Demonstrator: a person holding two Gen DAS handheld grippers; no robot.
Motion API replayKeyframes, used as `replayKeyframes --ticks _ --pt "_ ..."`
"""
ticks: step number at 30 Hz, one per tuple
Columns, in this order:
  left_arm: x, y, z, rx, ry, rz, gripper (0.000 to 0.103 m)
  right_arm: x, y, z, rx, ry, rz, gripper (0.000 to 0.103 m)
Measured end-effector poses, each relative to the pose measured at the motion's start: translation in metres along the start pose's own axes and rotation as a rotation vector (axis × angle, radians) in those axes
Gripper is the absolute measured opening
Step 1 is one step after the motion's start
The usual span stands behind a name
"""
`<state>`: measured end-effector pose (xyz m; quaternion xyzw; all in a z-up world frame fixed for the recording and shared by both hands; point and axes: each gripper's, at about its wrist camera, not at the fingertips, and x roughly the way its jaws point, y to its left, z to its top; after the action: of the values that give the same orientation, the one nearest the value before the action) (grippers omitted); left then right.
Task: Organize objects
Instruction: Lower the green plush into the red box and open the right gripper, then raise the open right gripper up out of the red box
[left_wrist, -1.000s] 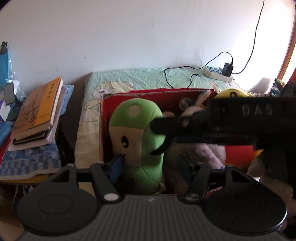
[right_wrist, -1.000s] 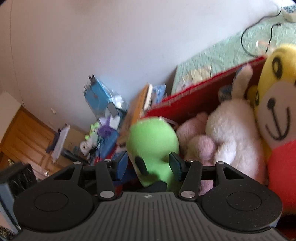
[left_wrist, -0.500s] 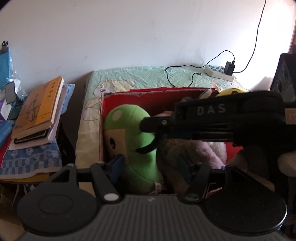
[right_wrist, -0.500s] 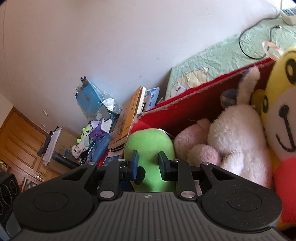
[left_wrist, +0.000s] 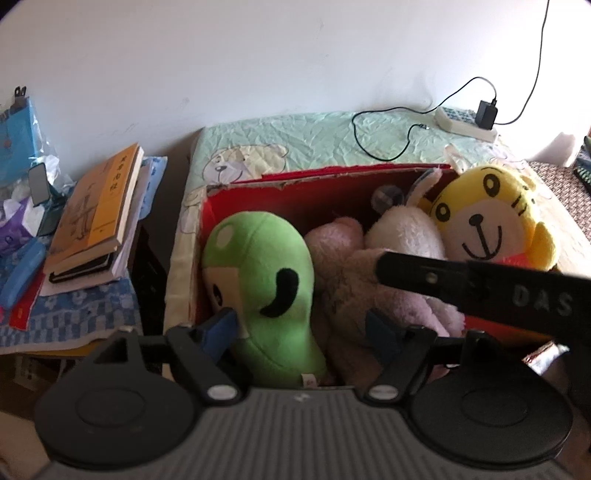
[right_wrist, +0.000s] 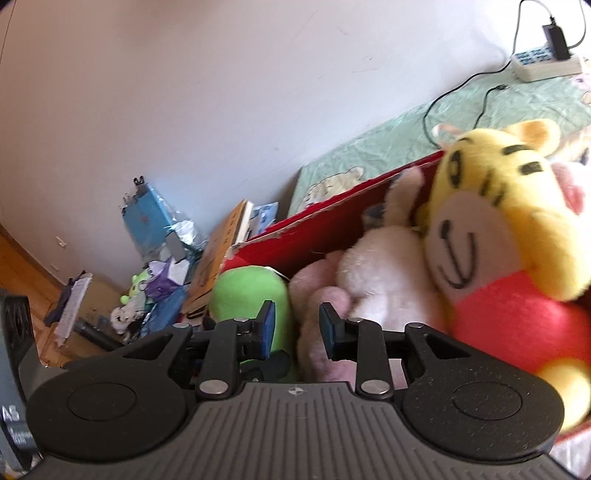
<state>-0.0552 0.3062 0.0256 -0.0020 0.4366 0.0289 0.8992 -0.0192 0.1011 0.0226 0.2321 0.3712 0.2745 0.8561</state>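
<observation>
A red cardboard box (left_wrist: 332, 177) holds a green plush (left_wrist: 266, 273), a pink plush (left_wrist: 369, 295), a white rabbit plush (left_wrist: 402, 232) and a yellow tiger plush (left_wrist: 487, 214). My left gripper (left_wrist: 303, 328) is open, its fingers straddling the base of the green plush without squeezing it. My right gripper (right_wrist: 295, 326) is open and empty, hovering just above the green plush (right_wrist: 251, 295) and pink plush (right_wrist: 325, 295). Its black body crosses the left wrist view (left_wrist: 480, 288).
A stack of books (left_wrist: 96, 214) lies on a blue checked cloth left of the box. A green bedsheet (left_wrist: 314, 136) with a power strip (left_wrist: 465, 122) and cable lies behind. Clutter and a blue bag (right_wrist: 147, 214) stand at the far left.
The right gripper closed partway on the green plush's top, then opened again and drew back to the right. The green plush now sits lower in the box. The left gripper stayed open.
</observation>
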Motion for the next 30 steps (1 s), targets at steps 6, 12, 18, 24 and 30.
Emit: replayKeyframes --ticks 6,12,18,24,30 --pt "-0.003 -0.012 -0.002 0.013 0.01 0.065 0.087 -0.016 0.002 -0.007 -0.046 -0.035 -0.043 0.031" --pt "-0.009 -0.019 -0.004 0.02 0.011 0.103 0.087 -0.033 0.007 -0.011 -0.102 -0.061 -0.091 0.032" --pt "-0.016 -0.028 -0.003 0.035 0.005 0.155 0.089 -0.045 0.006 -0.012 -0.122 -0.083 -0.117 0.037" --pt "-0.017 -0.03 -0.001 0.03 0.009 0.187 0.091 -0.054 0.004 -0.011 -0.131 -0.108 -0.147 0.04" --pt "-0.013 -0.032 0.002 0.023 0.023 0.198 0.091 -0.059 -0.002 -0.007 -0.134 -0.128 -0.159 0.045"
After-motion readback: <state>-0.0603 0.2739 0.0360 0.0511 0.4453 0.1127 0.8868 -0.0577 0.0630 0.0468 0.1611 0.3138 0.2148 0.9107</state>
